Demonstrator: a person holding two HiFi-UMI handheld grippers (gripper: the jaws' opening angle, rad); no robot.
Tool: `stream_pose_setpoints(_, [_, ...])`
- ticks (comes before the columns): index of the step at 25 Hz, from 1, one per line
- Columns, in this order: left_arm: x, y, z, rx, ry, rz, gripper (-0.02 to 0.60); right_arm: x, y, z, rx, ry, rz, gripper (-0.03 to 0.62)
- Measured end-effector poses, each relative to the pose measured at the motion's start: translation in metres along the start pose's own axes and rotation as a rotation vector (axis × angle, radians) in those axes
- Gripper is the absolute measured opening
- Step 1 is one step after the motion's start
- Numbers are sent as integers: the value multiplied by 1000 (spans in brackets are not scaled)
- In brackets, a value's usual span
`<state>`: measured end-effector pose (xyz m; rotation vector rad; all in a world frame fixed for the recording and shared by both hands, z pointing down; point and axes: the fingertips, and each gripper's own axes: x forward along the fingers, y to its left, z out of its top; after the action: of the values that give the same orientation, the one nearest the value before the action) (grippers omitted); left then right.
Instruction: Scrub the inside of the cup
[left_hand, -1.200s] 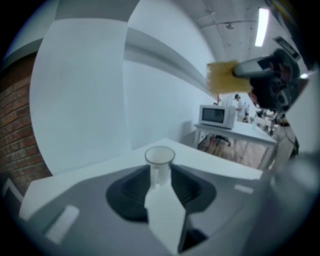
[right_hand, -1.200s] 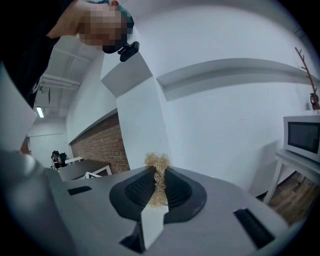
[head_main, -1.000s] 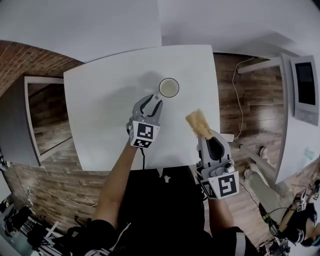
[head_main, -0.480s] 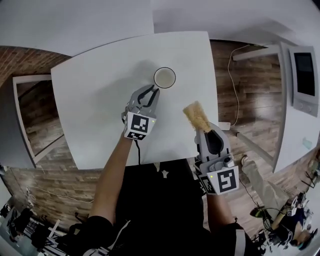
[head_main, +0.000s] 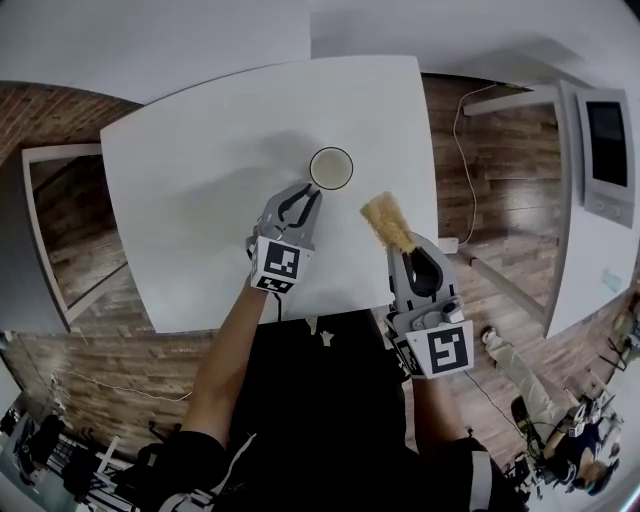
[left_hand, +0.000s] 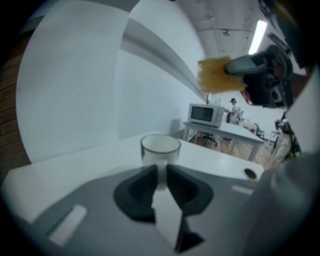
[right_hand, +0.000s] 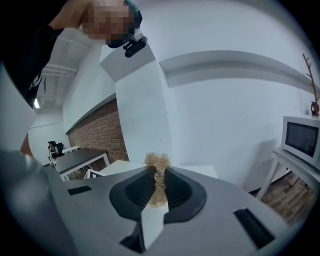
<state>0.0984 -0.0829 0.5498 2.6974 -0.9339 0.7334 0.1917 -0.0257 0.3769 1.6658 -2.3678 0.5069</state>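
A white cup (head_main: 331, 168) stands upright on the white table (head_main: 190, 200); in the left gripper view the cup (left_hand: 160, 148) sits just beyond the jaws. My left gripper (head_main: 307, 197) reaches it from the near left. Its jaws have just been closing, and a white handle-like strip of the cup (left_hand: 160, 176) now lies pinched between the pads. My right gripper (head_main: 399, 245) hovers to the right of the cup, shut on a straw-coloured fibrous scrubber (head_main: 385, 220). The right gripper view shows that scrubber (right_hand: 158, 167) sticking out past the jaw tips (right_hand: 159, 181). The cup looks empty.
The table's right edge (head_main: 432, 180) runs close beside the right gripper, with wooden floor below. A small round hole (left_hand: 249, 173) is in the tabletop to the cup's right. A microwave (left_hand: 205, 114) stands on another table far behind.
The left gripper's jaws went from wide apart to narrow and closed in on the cup's near side. The right gripper with the scrubber drifted slightly left, nearer the cup.
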Motion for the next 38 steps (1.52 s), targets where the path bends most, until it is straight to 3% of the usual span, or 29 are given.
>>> stream_pose_setpoints(5, [-28, -27, -20, -27, 16, -35, 61, 16, 19, -12, -83, 126, 45, 31])
stream_pose_setpoints(12, [-61, -57, -40, 6, 46, -82, 60, 33, 53, -77, -315, 442, 192, 31])
stream_pose_setpoints(16, [-71, -68, -45, 48, 52, -116, 60, 43, 70, -108, -329, 559, 264, 31])
stream_pose_setpoints(26, [-73, -73, -47, 71, 46, -130, 60, 65, 75, -148, -388, 743, 268, 31])
stream_pose_setpoints(34, [-74, -76, -46, 97, 45, -127, 60, 83, 77, -185, -561, 998, 312, 29])
stream_pose_setpoints(38, [-73, -74, -46, 95, 51, -117, 63, 92, 75, -189, -619, 1047, 298, 29])
